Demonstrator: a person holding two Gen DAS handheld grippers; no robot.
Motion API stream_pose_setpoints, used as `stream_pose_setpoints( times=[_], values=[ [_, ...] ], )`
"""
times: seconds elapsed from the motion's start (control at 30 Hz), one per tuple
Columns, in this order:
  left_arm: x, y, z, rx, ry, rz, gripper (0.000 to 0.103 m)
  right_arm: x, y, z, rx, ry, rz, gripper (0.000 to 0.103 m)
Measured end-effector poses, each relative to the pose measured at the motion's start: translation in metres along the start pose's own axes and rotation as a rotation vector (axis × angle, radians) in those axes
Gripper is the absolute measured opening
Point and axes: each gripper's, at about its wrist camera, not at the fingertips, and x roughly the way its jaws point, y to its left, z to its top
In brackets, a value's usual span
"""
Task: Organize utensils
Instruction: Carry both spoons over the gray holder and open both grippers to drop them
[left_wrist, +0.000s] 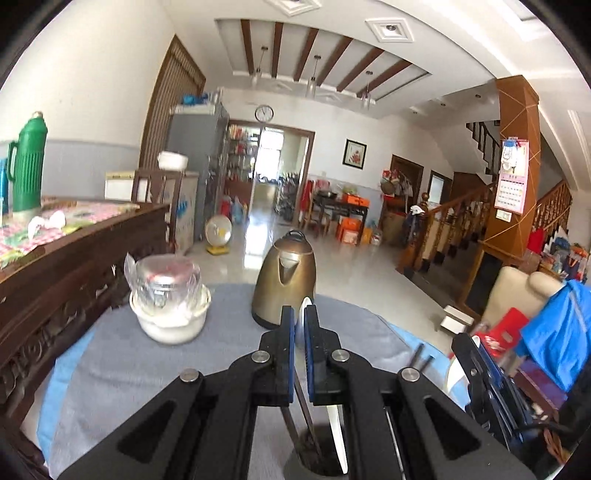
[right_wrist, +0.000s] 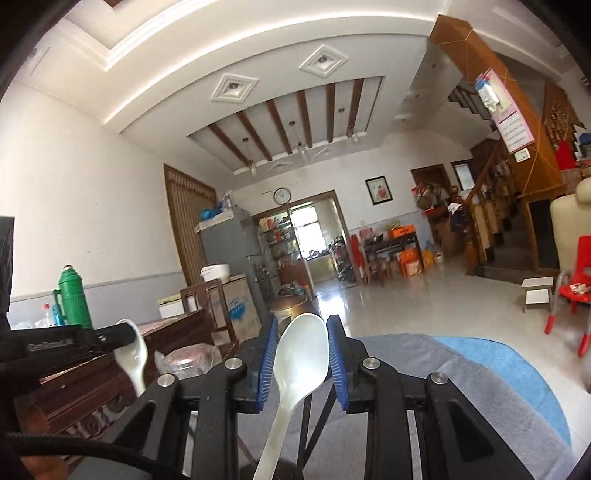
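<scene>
In the left wrist view my left gripper (left_wrist: 300, 325) is shut on a white spoon (left_wrist: 303, 321), seen edge-on between the blue pads; its handle (left_wrist: 338, 435) reaches down into a grey utensil holder (left_wrist: 314, 465) that also holds dark chopsticks (left_wrist: 306, 424). In the right wrist view my right gripper (right_wrist: 301, 345) is shut on a second white spoon (right_wrist: 301, 362), bowl up, handle pointing down toward the holder. The left gripper with its spoon (right_wrist: 133, 354) shows at left in the right wrist view. The right gripper (left_wrist: 480, 373) shows at right in the left wrist view.
A grey cloth over a blue one covers the table (left_wrist: 147, 369). A brass kettle (left_wrist: 284, 284) and a white bowl holding a wrapped jar (left_wrist: 170, 295) stand at the far side. A carved wooden bench (left_wrist: 55, 280) runs along the left. Loose dark chopsticks (left_wrist: 421, 356) lie at right.
</scene>
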Motion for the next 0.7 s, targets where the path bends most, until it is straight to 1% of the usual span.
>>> stream_pose_setpoints(
  times=[0.13,0.3,0.43,0.57,0.7],
  values=[
    [0.019,-0.008,-0.012,0.037,-0.004,0.042,0.005,0.012,0.009,-0.012,-0.017,-0.016,-0.035,0.029],
    [0.033,-0.017,-0.024,0.074,-0.001,0.063,0.005,0.025,0.016,-0.029,-0.032,-0.002,-0.064,0.029],
    [0.038,-0.015,-0.035,0.087,0.012,0.077,0.005,0.027,0.018,-0.038,-0.046,-0.003,-0.078,0.029],
    [0.04,-0.01,-0.041,0.06,0.028,0.071,0.005,0.028,0.025,-0.045,-0.081,-0.012,-0.088,0.029],
    [0.043,-0.007,-0.045,0.066,0.051,0.06,0.005,0.031,0.034,-0.052,-0.118,-0.004,-0.077,0.029]
  ],
)
